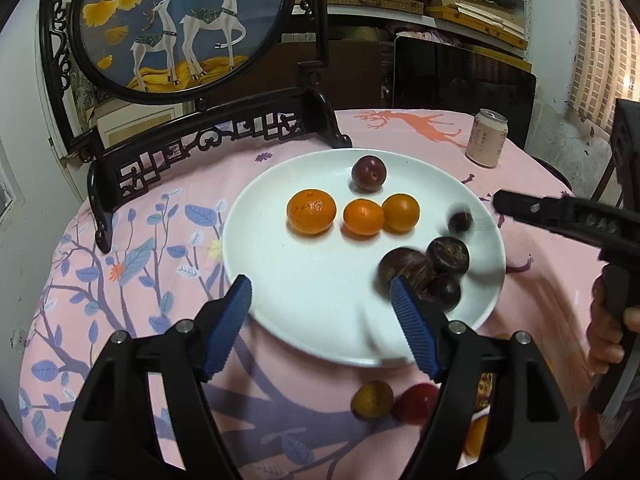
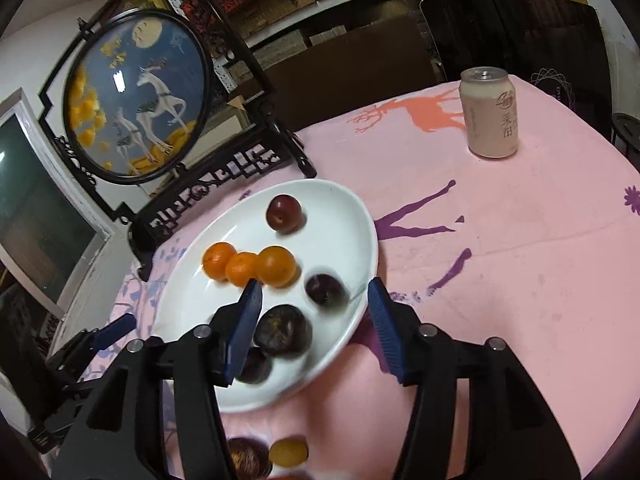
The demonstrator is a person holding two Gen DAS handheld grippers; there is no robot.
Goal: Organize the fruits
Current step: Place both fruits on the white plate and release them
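A white plate holds three oranges in a row, a red plum at the far side, and several dark purple fruits; one of them is motion-blurred. My left gripper is open and empty over the plate's near edge. My right gripper is open and empty over the plate's right edge, around the blurred dark fruit. It shows at the right of the left wrist view.
A yellow fruit, a red fruit and more fruit lie on the pink cloth in front of the plate. A drink can stands at the far right. A framed deer screen stands behind the plate.
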